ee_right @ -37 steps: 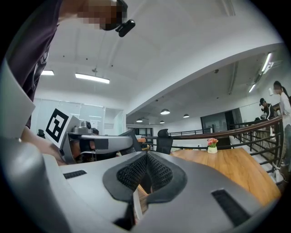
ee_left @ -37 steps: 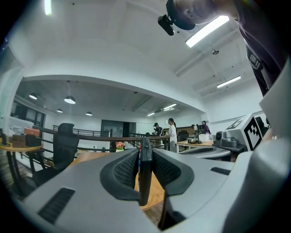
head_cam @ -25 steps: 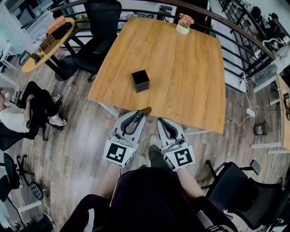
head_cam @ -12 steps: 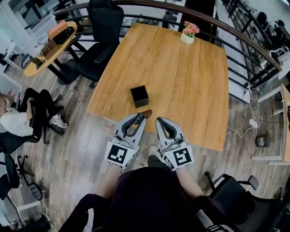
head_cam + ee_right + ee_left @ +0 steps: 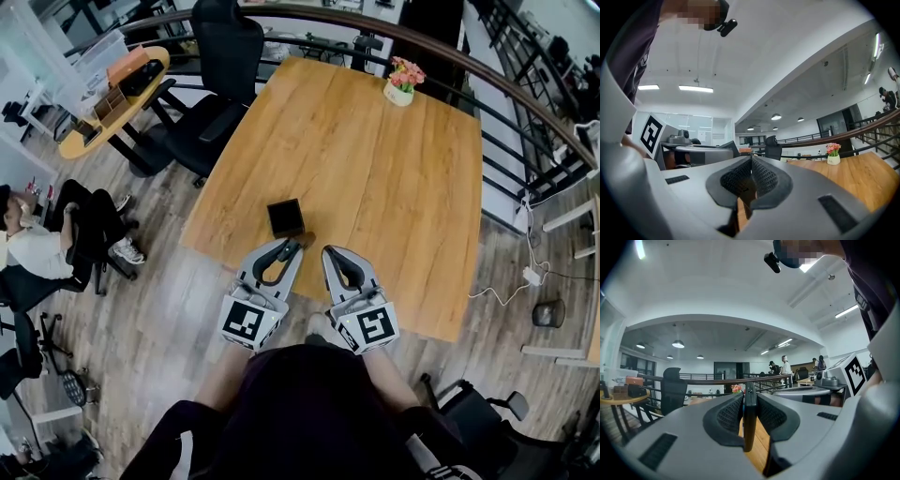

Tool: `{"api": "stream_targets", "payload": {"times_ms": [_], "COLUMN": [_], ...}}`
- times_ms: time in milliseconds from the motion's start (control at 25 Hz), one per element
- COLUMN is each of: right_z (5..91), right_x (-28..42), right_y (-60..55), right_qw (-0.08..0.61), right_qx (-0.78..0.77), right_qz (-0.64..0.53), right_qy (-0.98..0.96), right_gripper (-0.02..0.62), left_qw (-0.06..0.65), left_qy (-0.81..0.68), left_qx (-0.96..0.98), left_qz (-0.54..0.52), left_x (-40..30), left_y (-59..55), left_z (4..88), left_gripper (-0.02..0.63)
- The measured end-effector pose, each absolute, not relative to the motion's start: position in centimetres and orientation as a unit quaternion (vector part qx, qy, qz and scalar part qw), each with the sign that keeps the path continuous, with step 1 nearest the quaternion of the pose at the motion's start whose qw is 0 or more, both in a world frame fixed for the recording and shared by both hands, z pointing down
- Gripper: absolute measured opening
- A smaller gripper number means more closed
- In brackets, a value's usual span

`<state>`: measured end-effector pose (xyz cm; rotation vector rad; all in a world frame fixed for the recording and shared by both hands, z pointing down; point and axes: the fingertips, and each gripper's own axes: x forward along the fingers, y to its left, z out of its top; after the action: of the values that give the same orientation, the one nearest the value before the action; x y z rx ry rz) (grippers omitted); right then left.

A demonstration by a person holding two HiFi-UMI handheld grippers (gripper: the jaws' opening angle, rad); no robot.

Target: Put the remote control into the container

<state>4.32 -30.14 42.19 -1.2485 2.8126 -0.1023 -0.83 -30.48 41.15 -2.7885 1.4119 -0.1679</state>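
The left gripper [image 5: 292,246] pinches the remote control [image 5: 749,423] between its fingers [image 5: 727,416]. The ribbed pads press on its two broad faces, and the thin dark slab stands on edge. In the head view, its front end reaches a little past the fingertips. It is above the near edge of the desk [image 5: 375,169] and just beside the small black container [image 5: 286,226], not yet inside it. The right gripper [image 5: 330,251] is next to the left one with its fingers [image 5: 764,176] pressed together and nothing between them. I judge the remote to be light and stiff, a hard plastic body that will not bend. Its faces are probably smooth, so it may slip or turn in the grip if it knocks against the rim. The hold on the flat faces seems good, because the narrow end stays free to enter first. The container looks narrow and light, so the remote will likely stand upright or lean in it. A push from the side could move or tip the box.
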Motion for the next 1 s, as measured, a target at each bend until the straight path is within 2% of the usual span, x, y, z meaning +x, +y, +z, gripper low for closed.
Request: {"api": "stream_targets", "payload": {"times_ms": [440, 1000], "right_z": [43.3, 44.9], "right_x": [5.3, 1.2], "right_y": [-34.3, -41.2], "right_qw": [0.042, 0.024], "right_qx": [-0.383, -0.383], "right_qz": [-0.057, -0.072], "right_qy": [0.921, 0.921], "right_gripper": [0.018, 0.018], "left_qw": [0.009, -0.006], "left_qy": [0.488, 0.486], "left_qx": [-0.869, -0.868], "left_qz": [-0.082, -0.103], "left_x": [-1.1, -5.1], "left_y": [-34.7, -41.5], "left_z": [41.6, 44.3], "left_gripper": [0.083, 0.083]}}
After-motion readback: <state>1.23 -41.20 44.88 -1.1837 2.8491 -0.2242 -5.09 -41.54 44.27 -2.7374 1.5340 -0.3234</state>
